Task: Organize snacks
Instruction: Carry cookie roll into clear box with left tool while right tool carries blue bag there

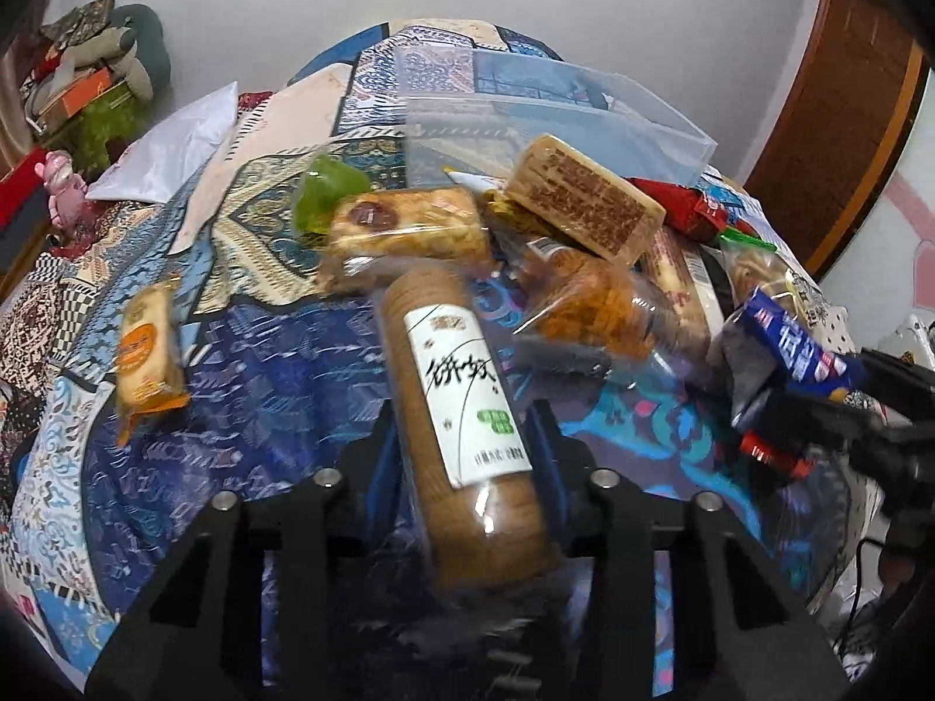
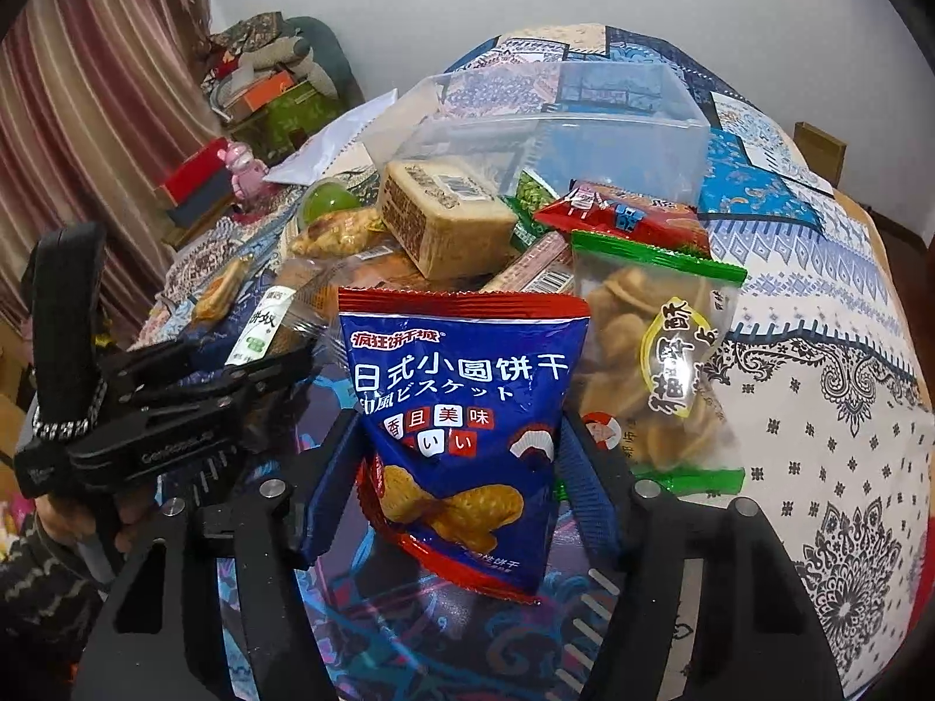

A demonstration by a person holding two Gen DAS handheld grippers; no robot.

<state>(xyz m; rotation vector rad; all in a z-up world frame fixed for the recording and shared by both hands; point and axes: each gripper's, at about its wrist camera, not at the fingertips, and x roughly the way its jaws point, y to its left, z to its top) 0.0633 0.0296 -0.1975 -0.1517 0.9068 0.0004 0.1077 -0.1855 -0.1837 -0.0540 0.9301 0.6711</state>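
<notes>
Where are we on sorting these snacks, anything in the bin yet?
Nothing looks done: the clear plastic bin appears empty. In hand: the left gripper is shut on the biscuit roll, and the right gripper on the blue biscuit bag. Left: the snack pile before the bin and one orange-wrapped cake lying apart.

Clear plastic rectangular bin stands behind the heap of wrapped snacks on the blue patterned tablecloth; small orange-wrapped cake lies apart, left of the heap
</notes>
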